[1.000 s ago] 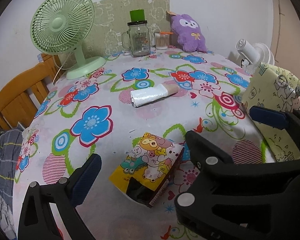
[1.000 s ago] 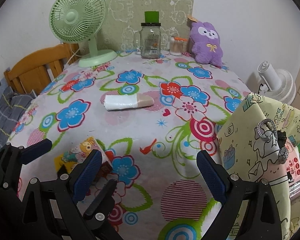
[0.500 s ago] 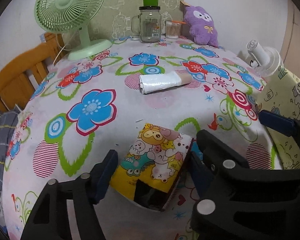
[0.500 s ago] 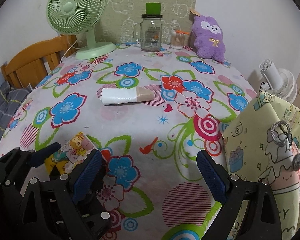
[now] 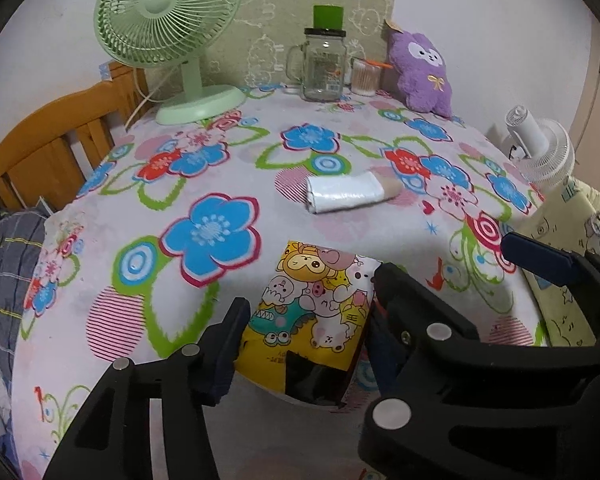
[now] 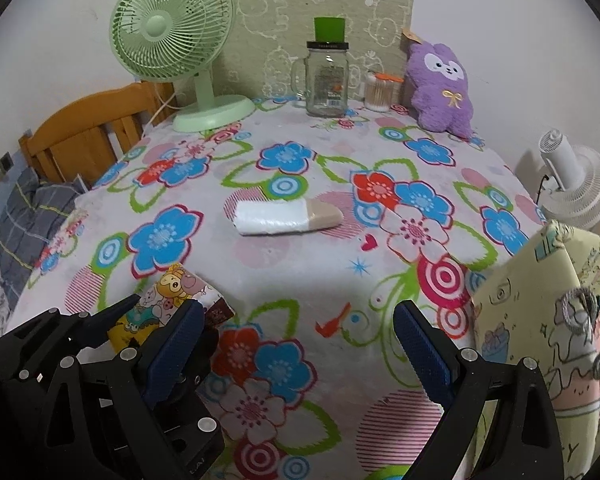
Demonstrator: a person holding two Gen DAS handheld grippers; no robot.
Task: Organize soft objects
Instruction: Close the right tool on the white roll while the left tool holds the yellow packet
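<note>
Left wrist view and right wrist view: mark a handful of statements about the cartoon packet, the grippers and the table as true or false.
1. The cartoon-print packet sits between the left gripper fingers. True.
2. The right gripper holds the roll. False: it is open and empty.
3. The white plastic-bag roll lies mid-table. True.
4. The purple plush toy lies beside the packet. False: it stands at the far edge, by the wall.
5. The green desk fan has toppled. False: it stands upright.
</note>
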